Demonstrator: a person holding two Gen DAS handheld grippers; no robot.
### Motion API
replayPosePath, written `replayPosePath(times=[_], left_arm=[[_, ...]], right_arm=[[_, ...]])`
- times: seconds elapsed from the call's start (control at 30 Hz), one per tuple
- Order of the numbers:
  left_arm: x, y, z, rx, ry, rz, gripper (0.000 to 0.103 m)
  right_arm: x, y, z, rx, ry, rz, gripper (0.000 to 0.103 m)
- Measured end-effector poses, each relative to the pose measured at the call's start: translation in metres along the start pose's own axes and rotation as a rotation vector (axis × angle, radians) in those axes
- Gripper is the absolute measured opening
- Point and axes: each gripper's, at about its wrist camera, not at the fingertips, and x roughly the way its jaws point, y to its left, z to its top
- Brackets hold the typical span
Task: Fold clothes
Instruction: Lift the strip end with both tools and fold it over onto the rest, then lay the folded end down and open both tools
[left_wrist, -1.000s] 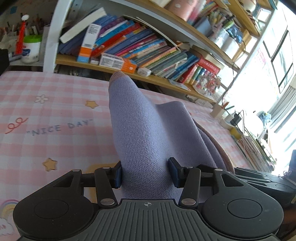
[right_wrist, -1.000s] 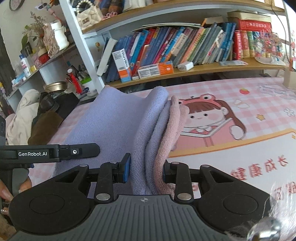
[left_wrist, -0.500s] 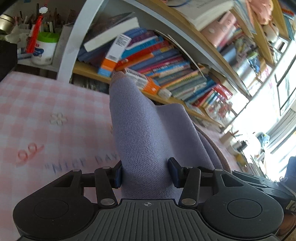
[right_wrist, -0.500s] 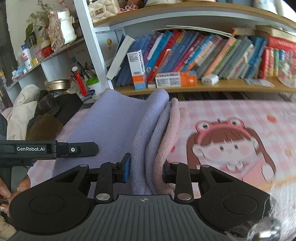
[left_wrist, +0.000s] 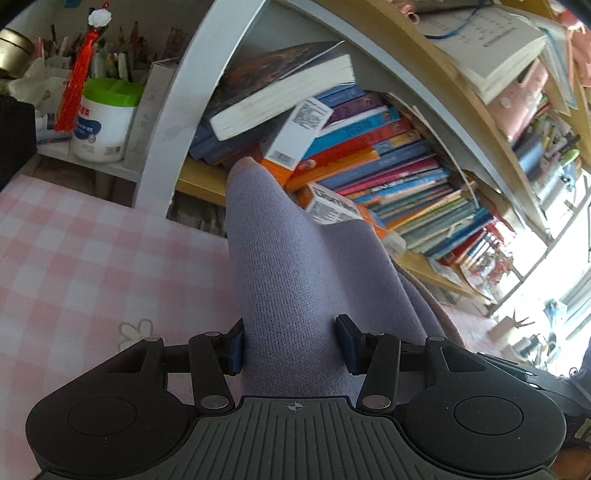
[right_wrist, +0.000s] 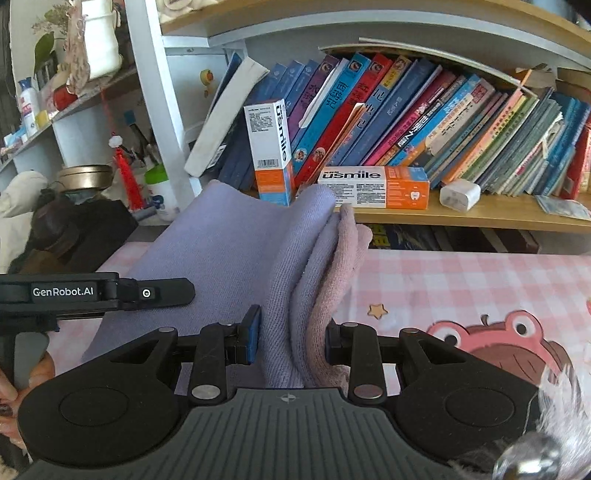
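A folded lavender knit garment (left_wrist: 295, 273) with a pink lining is held up between both grippers above the pink checked table mat (left_wrist: 81, 258). My left gripper (left_wrist: 290, 349) is shut on its left end. My right gripper (right_wrist: 291, 338) is shut on the stacked lavender and pink layers (right_wrist: 314, 266) of its right end. The cloth stretches between them, and the left gripper's body (right_wrist: 96, 291) shows at the left of the right wrist view. The fingertips are buried in the fabric.
A bookshelf (right_wrist: 443, 210) full of leaning books and orange-white usmile boxes (right_wrist: 373, 186) stands close ahead. A white shelf post (left_wrist: 184, 110), a white tub with green lid (left_wrist: 103, 122) and a red tassel (left_wrist: 74, 81) are at left. The mat shows a cartoon frog-hat girl (right_wrist: 517, 339).
Both grippers have risen and moved toward the bookshelf with the garment held between them; the shelf now fills the view and less of the mat shows. The grips are unchanged.
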Motion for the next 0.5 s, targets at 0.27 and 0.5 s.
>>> replayPosePath(times=[0.27,0.5], left_arm=[[0.023,0.021,-0.007,-0.036,0.037,0.032,0.048],[0.024,0.023,-0.011,-0.047,0.047,0.046,0.052]], right_arm=[[0.036,-0.017,-0.013,0.035,0.039,0.022,0.031],[0.040,-0.028,-0.018,0.079,0.062,0.016,0.046]])
